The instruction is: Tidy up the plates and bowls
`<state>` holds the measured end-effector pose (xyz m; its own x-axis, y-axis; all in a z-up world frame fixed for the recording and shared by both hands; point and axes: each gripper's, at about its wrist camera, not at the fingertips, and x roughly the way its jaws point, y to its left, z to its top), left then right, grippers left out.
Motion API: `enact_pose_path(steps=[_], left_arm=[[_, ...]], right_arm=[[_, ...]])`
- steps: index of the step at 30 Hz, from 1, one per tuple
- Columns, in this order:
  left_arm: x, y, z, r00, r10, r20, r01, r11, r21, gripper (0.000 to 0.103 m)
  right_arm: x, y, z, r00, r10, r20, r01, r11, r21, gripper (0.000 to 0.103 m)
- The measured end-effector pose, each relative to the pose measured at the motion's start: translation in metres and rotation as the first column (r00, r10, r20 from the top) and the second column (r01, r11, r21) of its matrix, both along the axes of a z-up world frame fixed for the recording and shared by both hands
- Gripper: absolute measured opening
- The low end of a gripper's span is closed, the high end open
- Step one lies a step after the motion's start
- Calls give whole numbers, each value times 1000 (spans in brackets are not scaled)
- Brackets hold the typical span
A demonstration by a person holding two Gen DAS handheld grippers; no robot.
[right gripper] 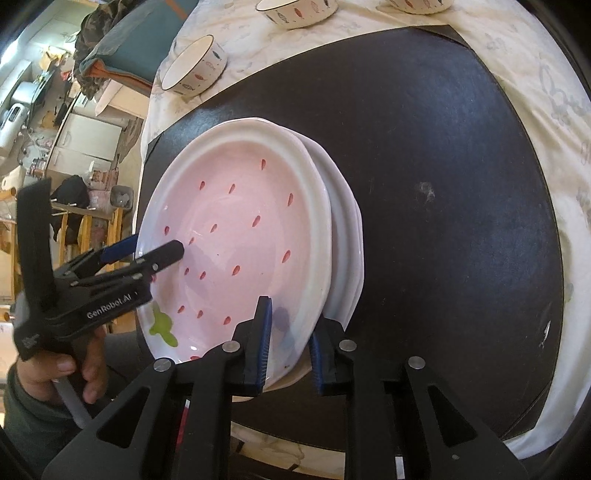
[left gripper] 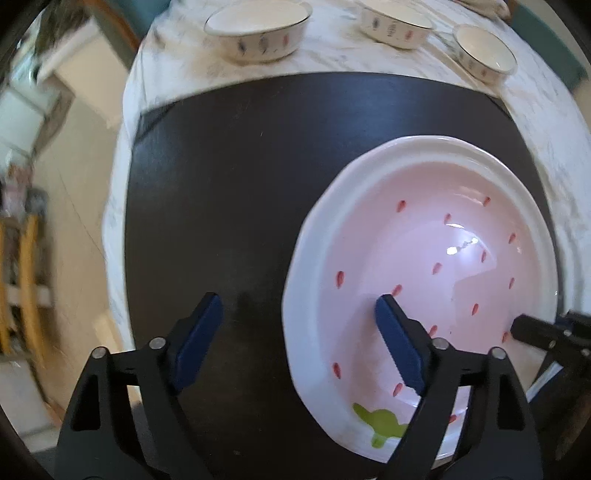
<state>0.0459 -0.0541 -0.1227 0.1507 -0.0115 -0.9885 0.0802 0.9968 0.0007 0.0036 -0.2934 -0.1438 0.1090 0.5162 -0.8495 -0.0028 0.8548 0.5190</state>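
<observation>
A pink plate (left gripper: 443, 258) with red seed marks and a green leaf lies on top of a stack of white plates (right gripper: 347, 229), on a dark mat (left gripper: 240, 166). My left gripper (left gripper: 297, 301) points down over the plate's left rim, open: one pad hangs over the pink inside, the other over the mat, and neither touches. From the right wrist view, the left gripper (right gripper: 155, 248) shows at the pink plate's (right gripper: 236, 236) far rim, held by a hand. My right gripper (right gripper: 290, 317) is shut on the near rim, one finger above and one below.
Three white bowls with fish marks (left gripper: 255, 33) (left gripper: 395, 26) (left gripper: 484, 51) stand on the pale tablecloth (left gripper: 332, 62) beyond the mat. The table's left edge drops to a cluttered floor. The right gripper's tip (left gripper: 543, 325) shows at the plate's right rim.
</observation>
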Motion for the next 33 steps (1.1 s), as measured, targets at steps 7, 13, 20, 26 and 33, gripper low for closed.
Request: enact_pose_path(steps=[7, 13, 20, 26, 33], left_arm=[[2, 5, -5, 1000, 4, -19, -4, 1000, -9, 92], [4, 2, -8, 999, -21, -28, 21, 1000, 3, 92], [3, -4, -14, 998, -45, -41, 46, 999, 21, 92], [4, 3, -15, 998, -40, -43, 40, 999, 4, 92], [8, 4, -17, 998, -52, -31, 52, 998, 18, 92]], right_arm=[[3, 0, 1, 1000, -7, -14, 6, 1000, -5, 22], [5, 7, 10, 999, 33, -5, -33, 996, -82, 22], [0, 5, 24, 997, 41, 61, -29, 980, -195, 22], [-2, 14, 23, 992, 105, 72, -73, 931, -358, 24], [0, 14, 40, 976, 110, 191, -19, 905, -425, 28]])
